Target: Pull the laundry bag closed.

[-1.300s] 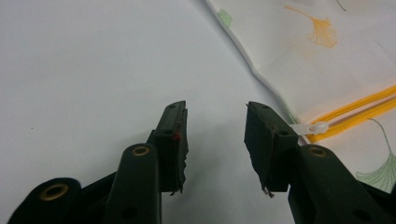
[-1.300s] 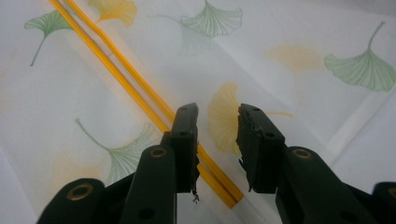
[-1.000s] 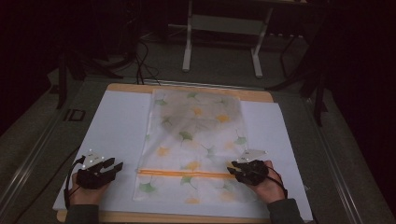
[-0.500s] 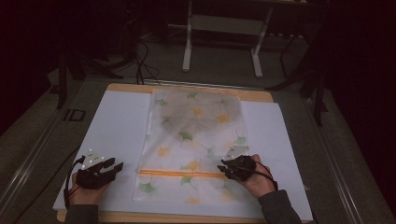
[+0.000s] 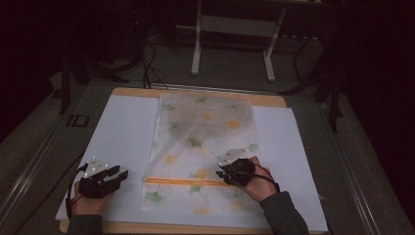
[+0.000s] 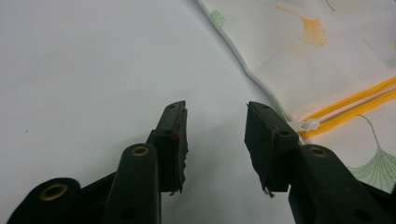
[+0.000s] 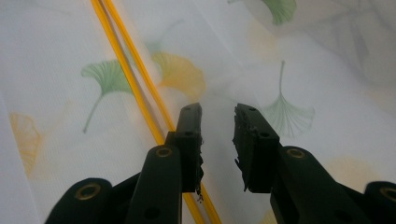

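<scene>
At the lower left of the high view my left gripper [image 5: 121, 173] rests on the white sheet [image 5: 122, 127] that covers the wooden bench [image 5: 137, 91]. Its jaws stand wide apart with nothing between them but bare white sheet. In the left gripper view the left gripper [image 6: 215, 122] points just beside the near corner of the translucent white fabric bag printed with green and yellow ginkgo leaves [image 6: 327, 60], and the white zipper pull [image 6: 309, 124] lies at the end of the yellow zipper [image 6: 359, 100], right by my right-hand jaw.

In the middle of the high view the bag [image 5: 200, 142] lies flat on the sheet, running from the far edge of the bench toward me, with the yellow zipper [image 5: 186, 181] crossing it near its lower end.

Right of centre, my right gripper [image 5: 221, 173] sits over the bag just above the zipper. Its jaws have just been closing and stand partly open. In the right gripper view the right gripper [image 7: 217, 122] has only the flat fabric beneath the gap, nothing gripped, and the zipper [image 7: 135, 79] passes beside my left-hand jaw.
</scene>
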Motion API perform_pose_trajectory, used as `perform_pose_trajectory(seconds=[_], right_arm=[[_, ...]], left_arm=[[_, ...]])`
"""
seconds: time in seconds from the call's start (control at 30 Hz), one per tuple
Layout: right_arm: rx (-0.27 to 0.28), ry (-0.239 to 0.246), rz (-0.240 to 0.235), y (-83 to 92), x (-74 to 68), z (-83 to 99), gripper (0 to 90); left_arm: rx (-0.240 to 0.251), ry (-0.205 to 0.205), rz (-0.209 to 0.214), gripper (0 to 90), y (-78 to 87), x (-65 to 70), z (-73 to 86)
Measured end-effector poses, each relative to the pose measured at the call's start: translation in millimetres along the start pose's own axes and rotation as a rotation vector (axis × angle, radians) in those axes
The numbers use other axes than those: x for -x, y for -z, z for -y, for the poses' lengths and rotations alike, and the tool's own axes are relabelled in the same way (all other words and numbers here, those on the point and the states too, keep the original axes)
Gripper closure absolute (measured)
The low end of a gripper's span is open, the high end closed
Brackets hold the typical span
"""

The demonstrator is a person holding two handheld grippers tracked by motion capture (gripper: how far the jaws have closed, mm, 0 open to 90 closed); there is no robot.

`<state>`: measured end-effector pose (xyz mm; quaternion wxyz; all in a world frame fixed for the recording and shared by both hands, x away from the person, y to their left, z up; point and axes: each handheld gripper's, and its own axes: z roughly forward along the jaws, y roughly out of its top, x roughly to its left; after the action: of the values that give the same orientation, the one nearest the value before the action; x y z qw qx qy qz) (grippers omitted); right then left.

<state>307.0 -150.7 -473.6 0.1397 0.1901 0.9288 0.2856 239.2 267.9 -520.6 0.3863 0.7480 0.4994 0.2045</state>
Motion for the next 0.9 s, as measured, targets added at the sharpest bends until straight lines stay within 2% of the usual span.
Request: perform_pose_trajectory(seconds=[0.57,0.9], right_arm=[[0.048,0.027,-0.051,-15.2,-11.6,-28.0,73.4],[0.105,0.033,-0.086,-24.8,-20.2,-46.0,73.5]], left_arm=[[0.006,0.007,-0.001,59.1,1.4,-1.9,0.3],[0.011,0.011,0.000,59.2,2.3,-2.5,0.4]])
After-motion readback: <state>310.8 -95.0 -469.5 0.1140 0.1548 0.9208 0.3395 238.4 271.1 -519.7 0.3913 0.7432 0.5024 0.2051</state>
